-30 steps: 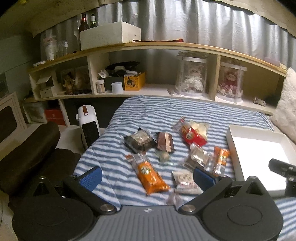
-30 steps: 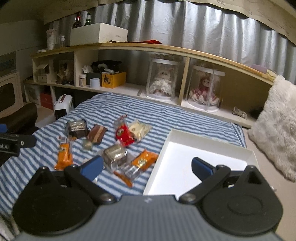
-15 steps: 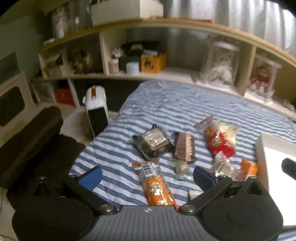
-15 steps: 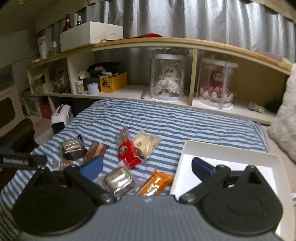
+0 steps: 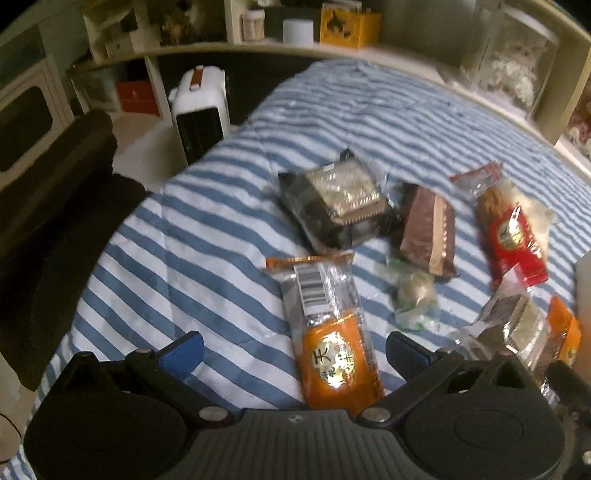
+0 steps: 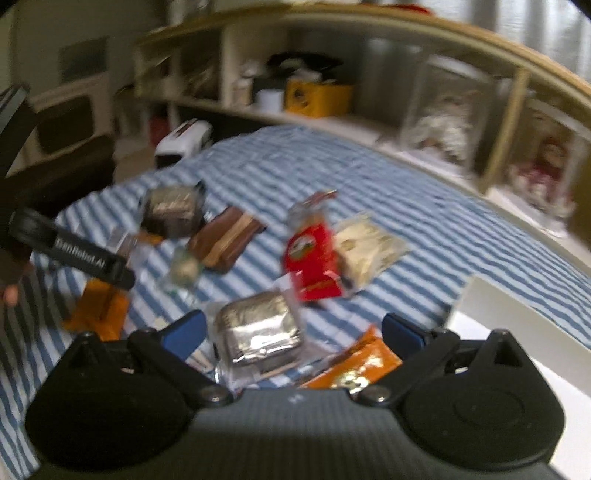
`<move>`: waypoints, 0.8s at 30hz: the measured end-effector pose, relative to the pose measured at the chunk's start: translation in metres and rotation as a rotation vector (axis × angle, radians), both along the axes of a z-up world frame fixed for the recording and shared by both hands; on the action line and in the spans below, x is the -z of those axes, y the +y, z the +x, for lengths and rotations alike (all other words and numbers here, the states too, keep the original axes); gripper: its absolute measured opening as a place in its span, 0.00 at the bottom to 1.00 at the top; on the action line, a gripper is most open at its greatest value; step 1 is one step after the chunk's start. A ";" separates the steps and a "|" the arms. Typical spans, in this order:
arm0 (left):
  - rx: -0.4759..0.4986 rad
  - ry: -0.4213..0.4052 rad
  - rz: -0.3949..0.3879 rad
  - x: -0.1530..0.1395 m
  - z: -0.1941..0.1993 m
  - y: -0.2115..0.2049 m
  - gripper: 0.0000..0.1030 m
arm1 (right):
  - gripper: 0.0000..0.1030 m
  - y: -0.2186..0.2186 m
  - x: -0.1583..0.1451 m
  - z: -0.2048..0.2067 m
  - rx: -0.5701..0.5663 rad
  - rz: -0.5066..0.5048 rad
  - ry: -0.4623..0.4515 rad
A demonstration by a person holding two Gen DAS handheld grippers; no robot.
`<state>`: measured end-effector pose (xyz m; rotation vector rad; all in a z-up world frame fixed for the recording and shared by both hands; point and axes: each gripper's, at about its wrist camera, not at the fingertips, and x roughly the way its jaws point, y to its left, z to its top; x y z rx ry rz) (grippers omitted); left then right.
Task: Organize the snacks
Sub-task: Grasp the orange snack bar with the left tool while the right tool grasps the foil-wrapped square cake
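Observation:
Several snack packets lie on a blue-and-white striped cover (image 5: 207,229). My left gripper (image 5: 295,349) is open, its blue pads either side of a long orange packet (image 5: 332,343) just below. Beyond it lie a dark packet with a silvery cake (image 5: 340,206), a brown bar (image 5: 428,236), a small green-white sweet (image 5: 413,295) and a red packet (image 5: 509,236). My right gripper (image 6: 291,328) is open low over a silver-wrapped cake (image 6: 258,328), with a second orange packet (image 6: 354,365) by its right finger. A white tray (image 6: 524,328) sits at the right.
A curved wooden shelf (image 6: 369,122) with a yellow box (image 5: 347,22) and doll cases runs behind the bed. A white heater (image 5: 199,110) stands on the floor at the left, next to a dark cushion (image 5: 44,206). The left gripper's arm (image 6: 74,254) shows in the right wrist view.
Both grippers have dropped lower and moved forward over the snacks. The orange packet now lies between the left fingers, the silver cake between the right ones. Both stay open.

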<state>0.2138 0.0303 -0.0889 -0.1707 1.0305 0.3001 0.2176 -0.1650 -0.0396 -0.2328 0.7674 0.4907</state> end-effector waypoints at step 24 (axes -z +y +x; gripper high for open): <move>0.048 0.128 0.059 0.020 -0.017 0.018 1.00 | 0.72 0.027 0.037 0.023 -0.212 -0.083 0.099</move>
